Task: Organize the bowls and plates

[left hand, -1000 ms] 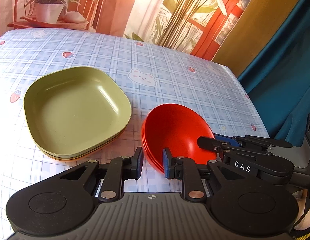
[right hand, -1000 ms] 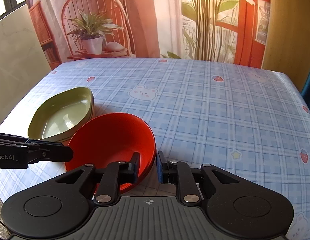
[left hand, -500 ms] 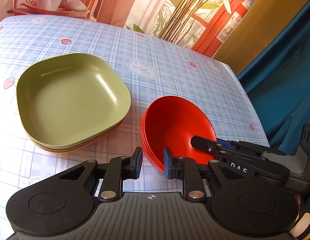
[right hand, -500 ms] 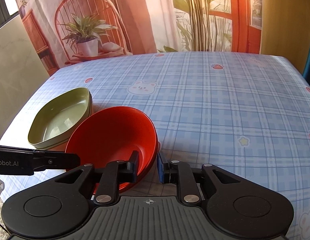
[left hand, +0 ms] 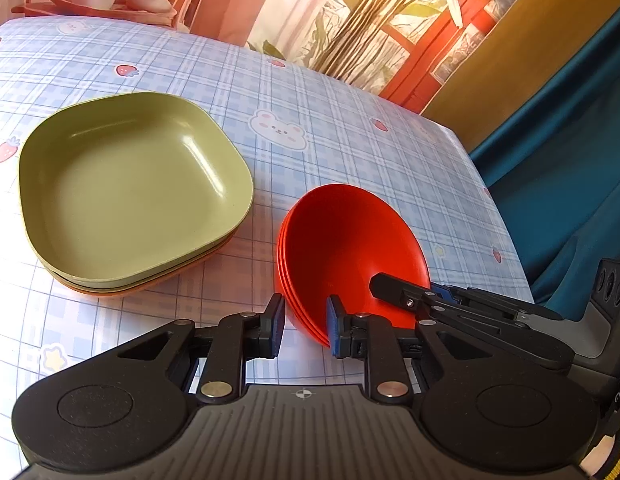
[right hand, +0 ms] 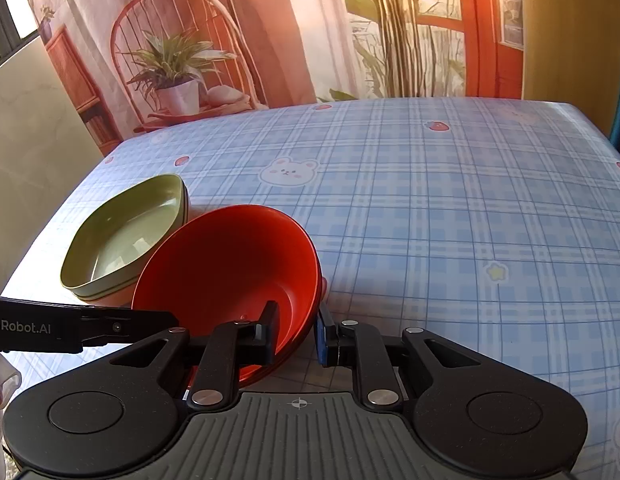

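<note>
gripping was seen on both sides: the left gripper [left hand: 306, 326] was nearly closed with the near rim of the red bowls [left hand: 349, 248] between its pads, and the right gripper [right hand: 296, 330] was clamped on the opposite rim. the nested bowls were held tilted, low over the table [left hand: 349, 120], just beside the green plates [left hand: 130, 184] stacked on an orange one. compared with a second ago, jaw widths were unchanged and little shift was noted; only the views were rolled slightly. bowls were judged not yet released, so set-down next to the plates was probably still pending.
</note>
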### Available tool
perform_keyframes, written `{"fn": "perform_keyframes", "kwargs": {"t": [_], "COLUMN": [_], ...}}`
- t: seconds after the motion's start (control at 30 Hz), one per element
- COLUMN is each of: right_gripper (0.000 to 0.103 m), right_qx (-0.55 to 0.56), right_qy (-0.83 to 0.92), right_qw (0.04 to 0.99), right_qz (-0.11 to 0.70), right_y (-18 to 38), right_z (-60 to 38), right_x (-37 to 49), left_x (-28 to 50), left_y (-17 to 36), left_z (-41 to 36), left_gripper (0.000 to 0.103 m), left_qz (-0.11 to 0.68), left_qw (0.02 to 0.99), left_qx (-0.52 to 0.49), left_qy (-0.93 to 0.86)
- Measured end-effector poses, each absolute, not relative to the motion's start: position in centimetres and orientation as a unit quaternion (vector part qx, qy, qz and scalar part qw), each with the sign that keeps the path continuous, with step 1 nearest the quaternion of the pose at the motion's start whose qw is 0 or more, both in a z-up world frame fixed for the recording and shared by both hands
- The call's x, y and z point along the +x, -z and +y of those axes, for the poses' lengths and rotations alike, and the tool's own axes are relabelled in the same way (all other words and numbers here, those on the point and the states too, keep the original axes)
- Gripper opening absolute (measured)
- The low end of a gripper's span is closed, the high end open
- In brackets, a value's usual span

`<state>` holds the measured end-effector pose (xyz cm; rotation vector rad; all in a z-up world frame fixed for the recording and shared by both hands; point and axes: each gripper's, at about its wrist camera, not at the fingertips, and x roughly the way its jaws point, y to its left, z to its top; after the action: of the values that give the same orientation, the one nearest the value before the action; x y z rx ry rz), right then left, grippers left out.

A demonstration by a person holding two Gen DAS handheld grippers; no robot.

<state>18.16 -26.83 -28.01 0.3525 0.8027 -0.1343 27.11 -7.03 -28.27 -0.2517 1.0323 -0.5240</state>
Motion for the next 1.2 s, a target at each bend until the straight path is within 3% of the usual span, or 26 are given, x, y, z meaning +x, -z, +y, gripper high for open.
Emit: {"fn": "perform_keyframes", "kwargs": {"t": [1.2], "right_gripper": [0.017], "right_qx": [0.172], "right_qy": [0.067], "right_qw": [0.907], "right_qz": [0.378], "right_y": [26.4], "right_z": [-25.8], "right_x": [17.2], "left_x": [26.2], "left_y": [26.6], "left_z": [-5.4], "left_gripper": [0.023], "left_qz": [0.466], "left_qw": [0.838], "left_qx": [-0.121], "left_qy": [0.257]}}
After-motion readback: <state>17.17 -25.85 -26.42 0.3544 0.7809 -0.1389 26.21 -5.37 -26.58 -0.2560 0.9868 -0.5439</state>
